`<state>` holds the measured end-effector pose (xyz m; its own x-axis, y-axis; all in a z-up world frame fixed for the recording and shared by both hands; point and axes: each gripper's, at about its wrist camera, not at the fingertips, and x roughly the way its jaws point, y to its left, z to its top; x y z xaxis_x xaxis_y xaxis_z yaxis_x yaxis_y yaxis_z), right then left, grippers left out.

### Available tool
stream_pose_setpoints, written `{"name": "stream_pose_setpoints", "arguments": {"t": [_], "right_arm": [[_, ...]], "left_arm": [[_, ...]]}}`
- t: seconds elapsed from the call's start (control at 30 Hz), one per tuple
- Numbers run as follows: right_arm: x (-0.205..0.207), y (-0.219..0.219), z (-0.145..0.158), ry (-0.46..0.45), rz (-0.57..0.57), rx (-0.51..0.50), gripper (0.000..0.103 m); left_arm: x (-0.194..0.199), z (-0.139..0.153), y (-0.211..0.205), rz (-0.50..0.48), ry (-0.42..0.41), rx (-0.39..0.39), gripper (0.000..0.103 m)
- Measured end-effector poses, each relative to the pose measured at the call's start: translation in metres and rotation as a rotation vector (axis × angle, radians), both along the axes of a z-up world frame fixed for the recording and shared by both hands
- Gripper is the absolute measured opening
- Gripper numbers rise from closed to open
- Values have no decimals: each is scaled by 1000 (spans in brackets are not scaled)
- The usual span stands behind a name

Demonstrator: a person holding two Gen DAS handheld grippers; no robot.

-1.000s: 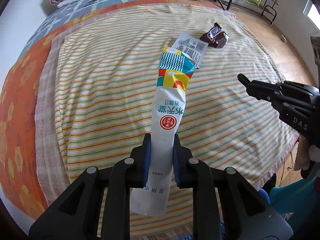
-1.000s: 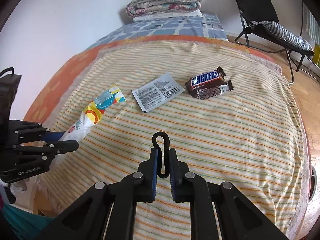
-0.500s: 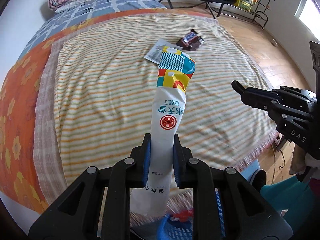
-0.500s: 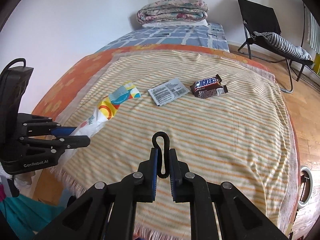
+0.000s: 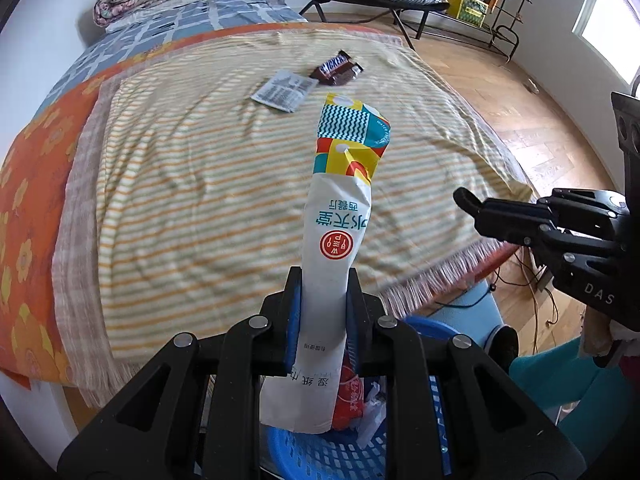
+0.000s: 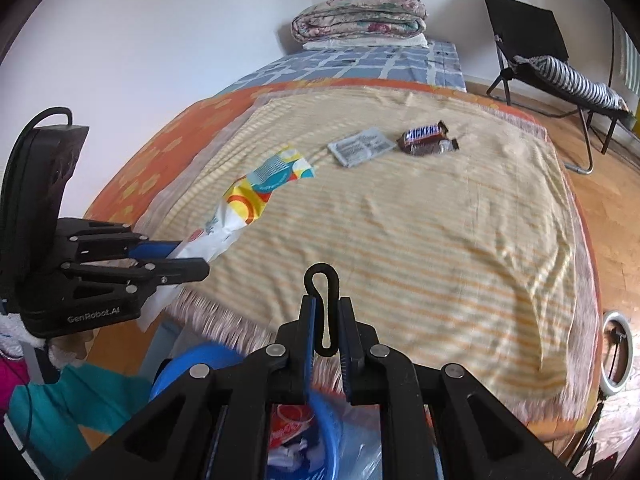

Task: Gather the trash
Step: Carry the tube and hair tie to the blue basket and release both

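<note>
My left gripper is shut on a long white wrapper with a colourful end, held upright over a blue basket at the bed's foot. The wrapper also shows in the right wrist view, held by the left gripper. My right gripper is shut on a black wire loop and sits above the blue basket. A Snickers wrapper and a grey sachet lie on the striped blanket; they also show as wrapper and sachet.
The basket holds a red wrapper and crumpled white trash. Folded quilts sit at the bed's head. A folding chair stands on the wooden floor to the right. A ring light lies on the floor.
Both grippers have drawn back from the bed toward its foot. The blue basket has come into view beneath them. The left gripper still holds the long wrapper.
</note>
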<state>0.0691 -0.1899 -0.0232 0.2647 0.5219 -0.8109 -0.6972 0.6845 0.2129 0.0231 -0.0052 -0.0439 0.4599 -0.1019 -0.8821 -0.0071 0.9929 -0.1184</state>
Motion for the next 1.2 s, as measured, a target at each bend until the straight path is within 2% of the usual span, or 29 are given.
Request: {"name": "stream_pose_setpoints", "arguments": {"t": [0.57, 0.87, 1.2], "right_arm": [[-68, -24, -20, 53, 51, -18, 9], [-87, -24, -34, 83, 68, -41, 9], [-99, -25, -47, 125, 81, -58, 13]], "left_arm": [[-58, -32, -29, -8, 28, -24, 18], [-78, -49, -30, 7, 47, -63, 18], [-85, -53, -36, -3, 48, -62, 18]]}}
